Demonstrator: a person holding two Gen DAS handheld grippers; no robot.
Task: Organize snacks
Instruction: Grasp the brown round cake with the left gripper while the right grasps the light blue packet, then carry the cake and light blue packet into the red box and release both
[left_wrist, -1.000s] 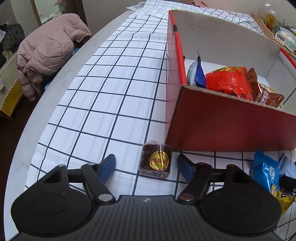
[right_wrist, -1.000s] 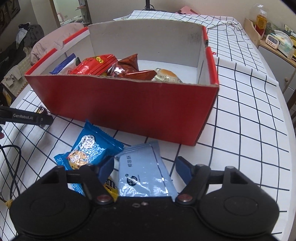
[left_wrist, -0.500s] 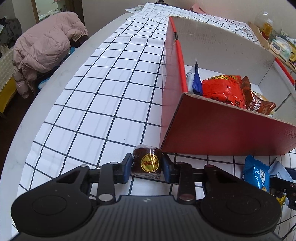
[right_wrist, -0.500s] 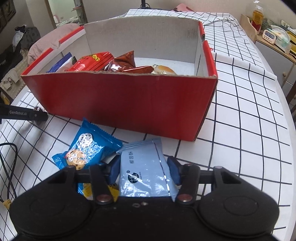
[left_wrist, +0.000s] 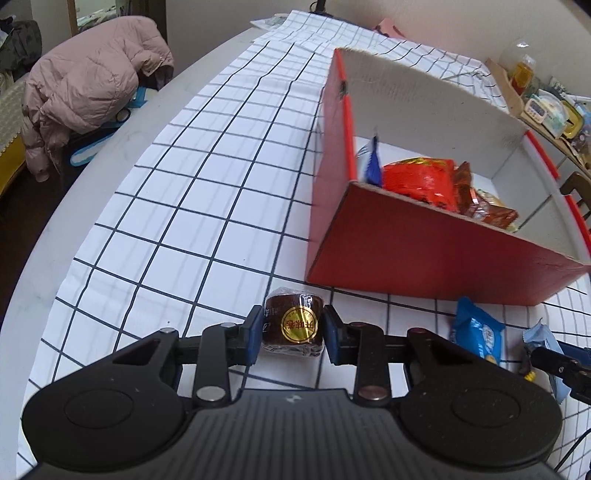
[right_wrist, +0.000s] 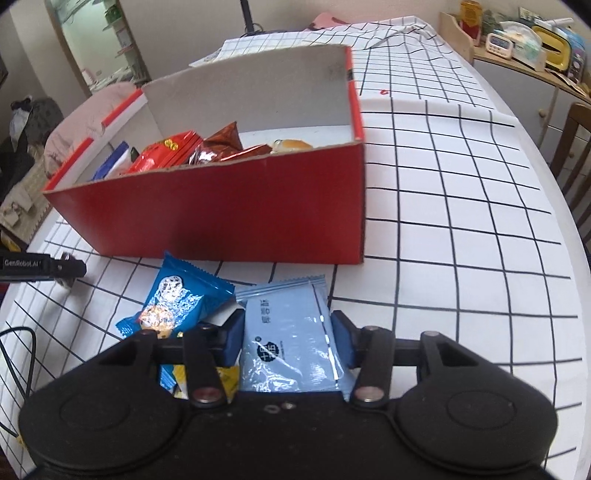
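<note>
Left gripper (left_wrist: 291, 334): jaws clamp cake (left_wrist: 293, 325) by sides, at box (left_wrist: 424, 254) corner; soft, squeeze lightly. Right gripper (right_wrist: 288, 338): jaws pinch pouch (right_wrist: 291, 336) edges, near surface's front edge; light, slippery, floppy.

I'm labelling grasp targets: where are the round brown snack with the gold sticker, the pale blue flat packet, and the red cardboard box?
Round brown snack (left_wrist: 294, 325), left wrist view, gold sticker.
Pale blue packet (right_wrist: 290, 334), right wrist view, middle.
Red cardboard box (right_wrist: 236, 210), right wrist view, front wall.
</note>
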